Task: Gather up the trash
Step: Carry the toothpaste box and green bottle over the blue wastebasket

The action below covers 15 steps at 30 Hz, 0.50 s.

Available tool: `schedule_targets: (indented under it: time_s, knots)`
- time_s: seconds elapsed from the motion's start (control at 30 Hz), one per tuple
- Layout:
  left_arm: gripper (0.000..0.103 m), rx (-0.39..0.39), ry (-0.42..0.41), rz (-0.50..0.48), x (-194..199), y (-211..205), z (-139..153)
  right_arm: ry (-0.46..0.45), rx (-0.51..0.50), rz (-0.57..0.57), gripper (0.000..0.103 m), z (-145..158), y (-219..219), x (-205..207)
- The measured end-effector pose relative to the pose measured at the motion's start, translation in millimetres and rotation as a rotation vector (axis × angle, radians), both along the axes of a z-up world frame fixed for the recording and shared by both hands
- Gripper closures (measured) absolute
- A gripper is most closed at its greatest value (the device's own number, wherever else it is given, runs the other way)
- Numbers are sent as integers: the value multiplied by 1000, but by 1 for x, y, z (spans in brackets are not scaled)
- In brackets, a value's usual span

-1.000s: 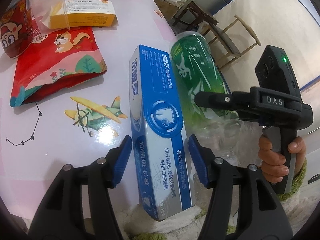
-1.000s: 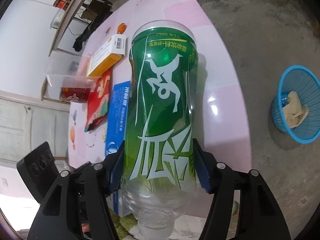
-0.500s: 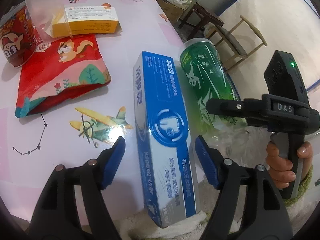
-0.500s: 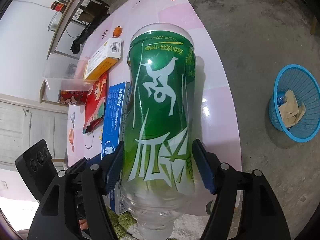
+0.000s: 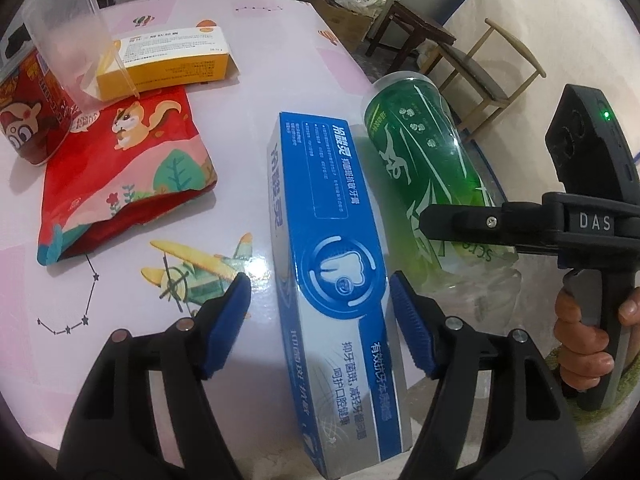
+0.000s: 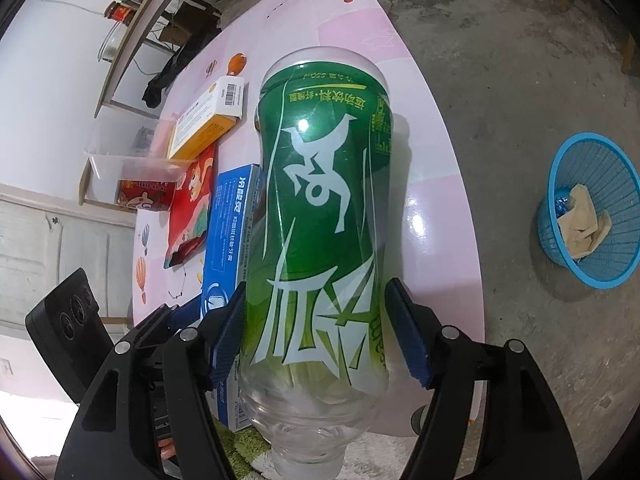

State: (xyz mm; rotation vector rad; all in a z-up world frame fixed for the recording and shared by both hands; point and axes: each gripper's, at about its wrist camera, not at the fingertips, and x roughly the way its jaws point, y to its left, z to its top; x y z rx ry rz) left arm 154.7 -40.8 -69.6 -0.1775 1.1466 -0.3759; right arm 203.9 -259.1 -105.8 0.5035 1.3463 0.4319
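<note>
Trash items lie across the pink tabletop point(image 5: 248, 64): a green-labelled plastic bottle point(image 6: 320, 208) on its side near the edge, a blue toothpaste box point(image 5: 340, 280) just beside it, a red snack pouch point(image 5: 120, 168), a yellow-and-white carton point(image 5: 168, 60) and a red can point(image 5: 28, 112) behind a clear plastic container point(image 5: 68, 44). Left claw point(image 5: 320, 320): jaws apart, having just been opening, astride the toothpaste box without pressing it. Right claw point(image 6: 320, 332): jaws astride the bottle's lower body, having likewise just widened; the left pad appears to touch the label while a gap shows at the right pad, so a firm clamp seems unlikely. A blue basket point(image 6: 592, 212) on the floor, well apart from the tabletop, already holds crumpled paper and a shiny blue scrap. Progress: early; every tabletop item remains to be lifted and dropped into the basket.
</note>
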Motion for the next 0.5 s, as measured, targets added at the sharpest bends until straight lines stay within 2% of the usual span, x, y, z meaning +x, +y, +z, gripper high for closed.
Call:
schedule_targets:
  time_s: [0.2,0.5]
  knots:
    - [51,8,1,22,4,5,0,-11,1,-10,36,0,1,-2]
    - [53,-39,-1,61,-3,21,-3,-15,41,-42,42,-2,-4,-6]
